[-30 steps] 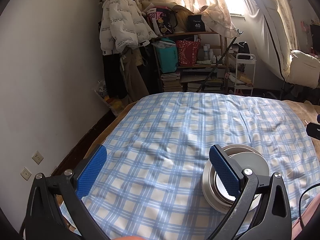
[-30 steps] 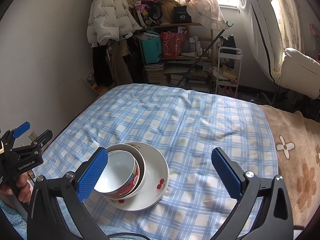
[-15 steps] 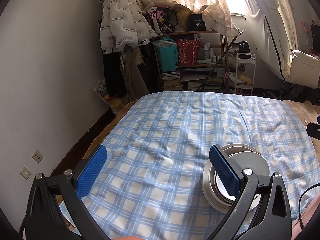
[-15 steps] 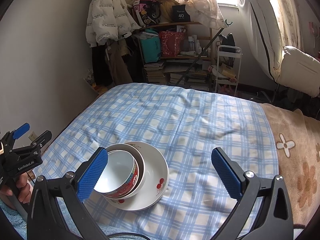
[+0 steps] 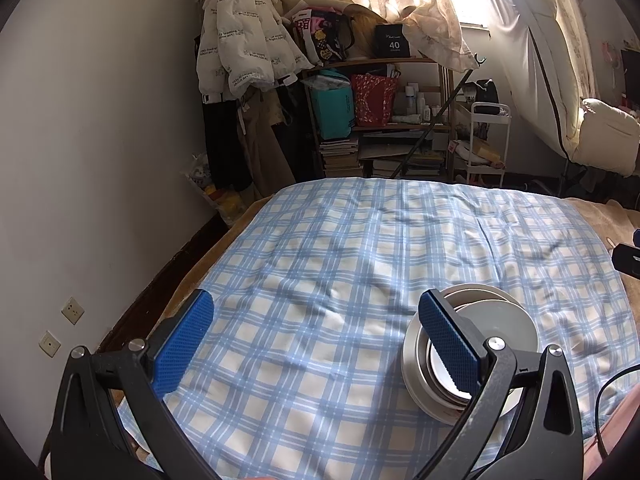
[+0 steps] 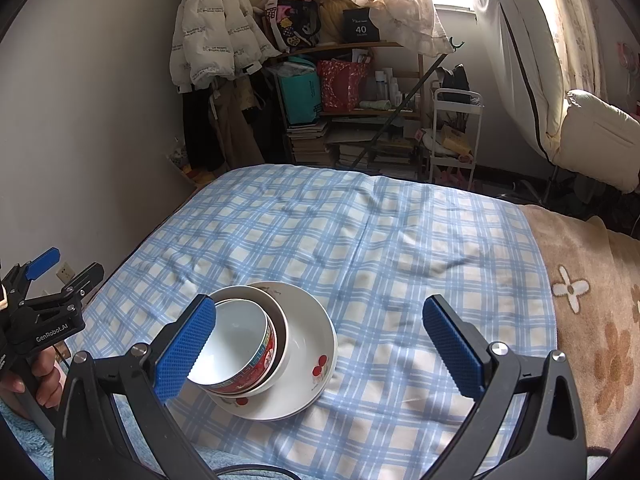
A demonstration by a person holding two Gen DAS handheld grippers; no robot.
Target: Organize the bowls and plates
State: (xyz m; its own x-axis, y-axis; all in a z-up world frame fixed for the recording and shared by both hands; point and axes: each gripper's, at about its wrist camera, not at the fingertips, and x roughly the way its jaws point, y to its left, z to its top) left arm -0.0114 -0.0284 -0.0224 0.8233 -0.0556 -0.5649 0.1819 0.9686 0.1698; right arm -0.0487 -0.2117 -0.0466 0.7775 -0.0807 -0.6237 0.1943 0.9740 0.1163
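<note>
A white plate with cherry prints (image 6: pixel 308 360) lies on the blue checked cloth (image 6: pixel 360 240). Two nested bowls sit on it: a white outer bowl (image 6: pixel 280 320) and a red-patterned inner bowl (image 6: pixel 240 344). The stack also shows in the left wrist view (image 5: pixel 500 320). My right gripper (image 6: pixel 320 344) is open and empty, held above the near edge, its left finger over the bowls. My left gripper (image 5: pixel 316 344) is open and empty, left of the stack, and also shows in the right wrist view (image 6: pixel 44 300).
The cloth covers a bed with a tan flowered blanket (image 6: pixel 592 280) on its right. A wall (image 5: pixel 100 160) runs along the left. Beyond the far edge stand a cluttered shelf (image 5: pixel 380 120), hung coats (image 5: pixel 240 40) and a white trolley (image 5: pixel 488 140).
</note>
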